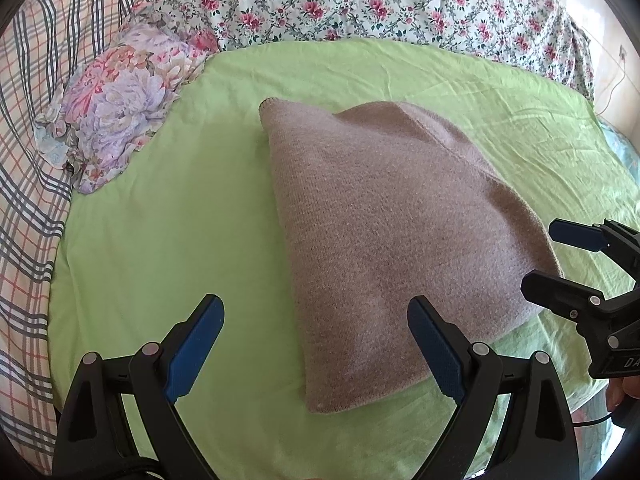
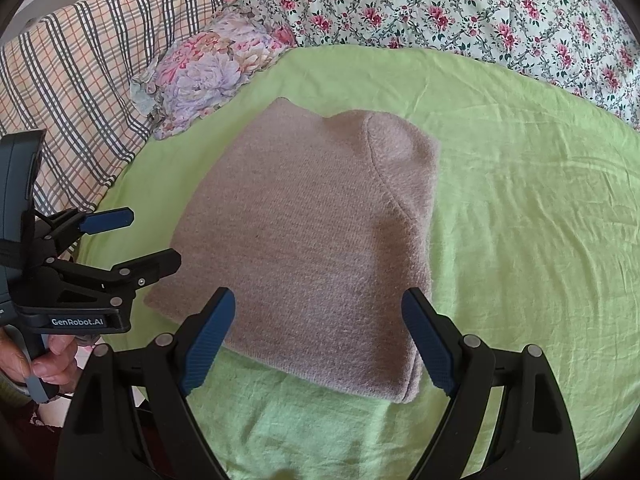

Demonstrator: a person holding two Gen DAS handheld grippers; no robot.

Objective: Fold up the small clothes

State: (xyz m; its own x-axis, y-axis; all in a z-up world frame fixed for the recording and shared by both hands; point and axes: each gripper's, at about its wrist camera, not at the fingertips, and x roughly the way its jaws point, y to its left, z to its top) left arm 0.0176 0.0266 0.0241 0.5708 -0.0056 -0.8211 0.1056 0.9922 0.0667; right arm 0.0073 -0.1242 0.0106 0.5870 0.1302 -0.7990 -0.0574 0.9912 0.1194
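A beige-pink knitted garment (image 1: 384, 232) lies folded into a compact block on the light green sheet (image 1: 168, 216); it also shows in the right wrist view (image 2: 312, 240). My left gripper (image 1: 316, 344) is open and empty, hovering over the garment's near left corner; it also shows at the left of the right wrist view (image 2: 154, 238). My right gripper (image 2: 318, 340) is open and empty above the garment's near edge; it also shows at the right of the left wrist view (image 1: 538, 254).
A floral-print pillow (image 1: 120, 108) lies at the sheet's far left corner. A plaid blanket (image 1: 28, 152) runs along the left side. A flowered quilt (image 1: 380, 4) lies behind the sheet. The green sheet (image 2: 520, 208) stretches right of the garment.
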